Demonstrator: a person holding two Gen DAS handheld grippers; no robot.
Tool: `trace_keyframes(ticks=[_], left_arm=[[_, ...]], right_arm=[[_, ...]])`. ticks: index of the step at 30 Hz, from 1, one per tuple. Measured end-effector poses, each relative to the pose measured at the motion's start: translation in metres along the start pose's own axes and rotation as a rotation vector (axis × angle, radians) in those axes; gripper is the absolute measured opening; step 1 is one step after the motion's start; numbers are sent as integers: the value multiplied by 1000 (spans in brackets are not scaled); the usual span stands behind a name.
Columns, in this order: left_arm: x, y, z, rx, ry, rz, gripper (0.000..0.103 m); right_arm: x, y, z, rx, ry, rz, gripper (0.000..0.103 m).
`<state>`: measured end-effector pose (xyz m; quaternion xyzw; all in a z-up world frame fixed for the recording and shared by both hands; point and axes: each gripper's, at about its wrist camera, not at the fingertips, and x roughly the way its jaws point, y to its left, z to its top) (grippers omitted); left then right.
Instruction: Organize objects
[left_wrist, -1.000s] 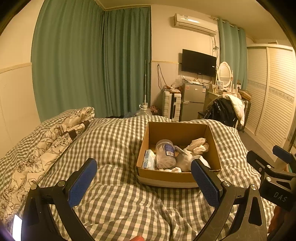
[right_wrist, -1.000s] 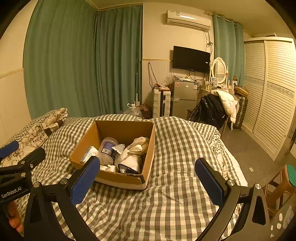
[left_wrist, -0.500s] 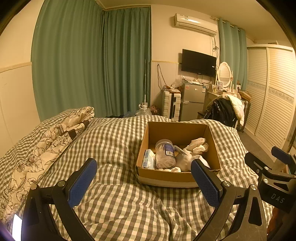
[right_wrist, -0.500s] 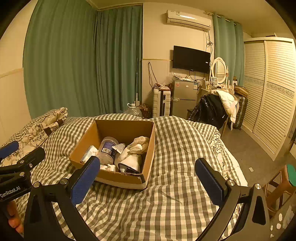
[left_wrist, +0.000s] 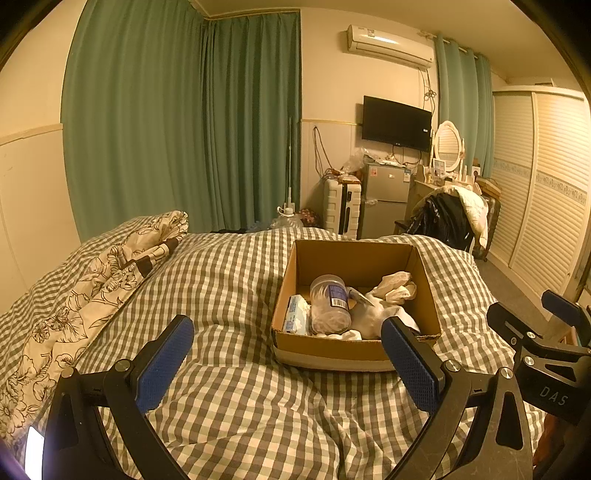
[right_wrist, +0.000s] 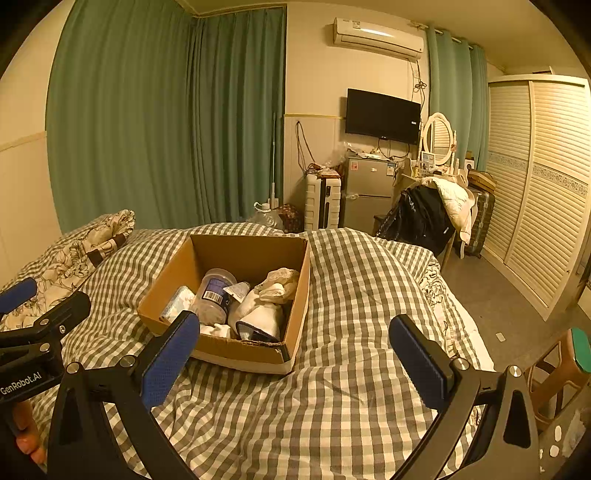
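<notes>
Nearest to us, both claws hang above the checked bedcover (left_wrist: 236, 398) with nothing between their pads: our left gripper (left_wrist: 287, 365) stands wide apart, and our right gripper (right_wrist: 295, 360) stands just as wide. Each is held back from the cardboard box (left_wrist: 334, 350), which sits on the bed just beyond the fingertips.

Inside the box lie the things to be organized: a clear plastic jar (left_wrist: 329, 304) on its side with a barcode label, a small pale packet (left_wrist: 295, 319) against the left wall, and crumpled white cloth or bags (right_wrist: 264, 310) heaped to the right. No loose item shows on the cover around the box.

So the scene fits two readings: everything gathered and the hands drawn back, or a full box waiting to be sorted out. We judge no further. Whichever hand goes in next, we should come from above, keep clear of the box walls, and remember the soft bedding lets the box tip or slide.

Farther off are the floral pillow (left_wrist: 122, 266), green curtains (left_wrist: 184, 122), and the fridge (right_wrist: 367, 192).
</notes>
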<state>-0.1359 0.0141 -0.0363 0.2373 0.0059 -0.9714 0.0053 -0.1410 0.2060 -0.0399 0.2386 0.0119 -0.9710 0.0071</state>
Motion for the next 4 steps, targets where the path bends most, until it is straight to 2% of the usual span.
trace_keyframes(ticks=[4], left_arm=[[0,-1,-2,3,-5,14,103]], right_arm=[[0,1,-1,-4,3,1,103]])
